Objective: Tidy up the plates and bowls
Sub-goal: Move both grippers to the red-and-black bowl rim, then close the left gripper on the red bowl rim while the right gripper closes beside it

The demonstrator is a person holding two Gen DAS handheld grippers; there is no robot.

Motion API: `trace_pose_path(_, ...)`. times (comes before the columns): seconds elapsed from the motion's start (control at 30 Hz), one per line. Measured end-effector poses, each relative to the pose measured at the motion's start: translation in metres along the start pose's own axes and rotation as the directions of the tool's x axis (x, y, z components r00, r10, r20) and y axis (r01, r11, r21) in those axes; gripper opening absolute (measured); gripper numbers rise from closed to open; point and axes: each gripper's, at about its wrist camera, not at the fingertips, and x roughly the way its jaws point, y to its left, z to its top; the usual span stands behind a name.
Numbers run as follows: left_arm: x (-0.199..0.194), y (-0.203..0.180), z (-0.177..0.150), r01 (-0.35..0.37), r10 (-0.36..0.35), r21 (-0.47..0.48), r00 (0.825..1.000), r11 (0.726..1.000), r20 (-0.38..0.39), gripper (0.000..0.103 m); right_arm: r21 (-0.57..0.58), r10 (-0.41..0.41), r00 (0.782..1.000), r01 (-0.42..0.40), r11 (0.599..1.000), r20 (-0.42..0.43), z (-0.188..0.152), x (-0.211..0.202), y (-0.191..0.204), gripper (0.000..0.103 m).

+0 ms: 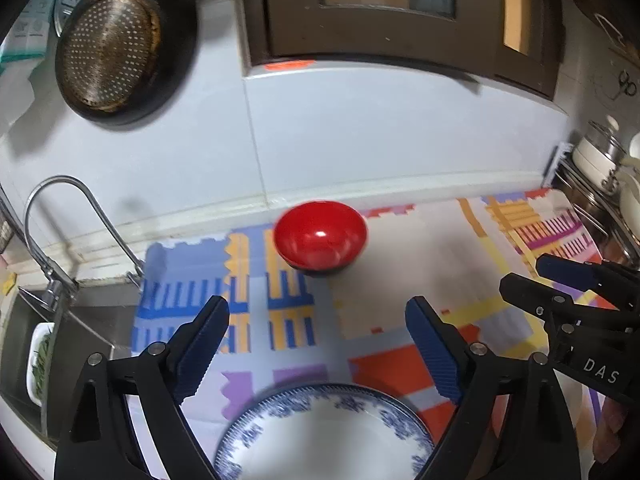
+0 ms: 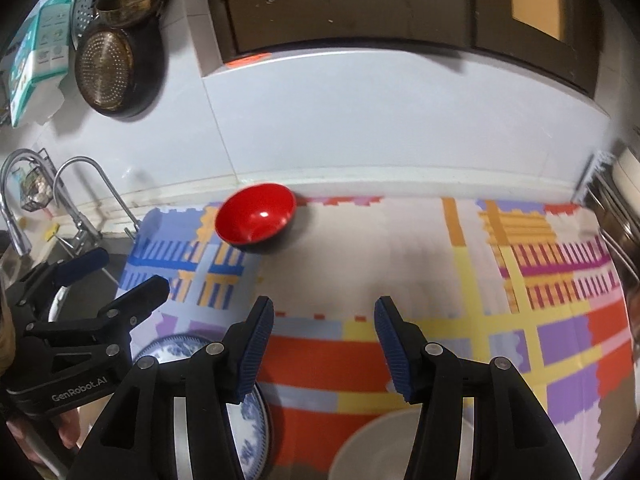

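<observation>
A red bowl (image 1: 320, 236) with a black outside rests on the patterned mat near the wall, also the red bowl (image 2: 256, 216) in the right wrist view. A blue-and-white plate (image 1: 324, 436) lies on the mat just below my left gripper (image 1: 318, 324), whose jaws stand wide open and empty. The same plate (image 2: 252, 420) shows partly behind my right gripper's left finger. A plain pale plate (image 2: 380, 444) lies under my right gripper (image 2: 324, 332), which is open with nothing between its pads. Each gripper shows at the other view's edge.
The colourful mat (image 1: 420, 248) covers the counter. A sink with a tap (image 1: 60, 240) is at the left, holding a dish of greens (image 1: 40, 356). A strainer pan (image 1: 108, 52) hangs on the wall. A dish rack with pots (image 1: 600, 164) stands at the right. A window frame (image 1: 400, 12) is above.
</observation>
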Motion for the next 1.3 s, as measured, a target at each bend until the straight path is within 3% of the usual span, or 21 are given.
trace_pose_path(0.33, 0.025, 0.032, 0.021, -0.071, 0.071, -0.003, 0.997, 0.997, 0.015, 0.092, -0.035, 0.001, 1.0, 0.0, 0.999, 0.03, 0.04, 0.029, 0.02, 0.054)
trace_pose_path(0.6, 0.069, 0.051, 0.035, -0.096, 0.096, 0.005, 0.995, 0.995, -0.015, 0.092, -0.033, 0.013, 0.999, -0.014, 0.999, -0.029, 0.066, 0.08, 0.025, 0.054)
trace_pose_path(0.77, 0.104, 0.059, 0.036, -0.074, 0.075, 0.01, 0.996, 0.997, -0.048, 0.091, -0.035, -0.006, 0.999, 0.005, 0.999, -0.043, 0.078, 0.112, 0.025, 0.054)
trace_pose_path(1.07, 0.161, 0.066, 0.036, -0.002, 0.003, 0.008, 0.993, 1.0, -0.119, 0.09, -0.047, 0.021, 0.989, -0.029, 0.998, -0.149, 0.087, 0.165, 0.032, 0.053)
trace_pose_path(1.23, 0.186, 0.066, 0.039, 0.015, -0.014, 0.005, 0.988, 1.0, -0.156, 0.081, -0.027, 0.022, 0.981, -0.028, 0.999, -0.191, 0.089, 0.187, 0.031, 0.052)
trace_pose_path(1.3, 0.192, 0.066, 0.04, 0.017, -0.017, 0.003, 0.987, 1.0, -0.16, 0.078, -0.022, 0.027, 0.979, -0.032, 0.999, -0.204, 0.09, 0.194, 0.031, 0.046)
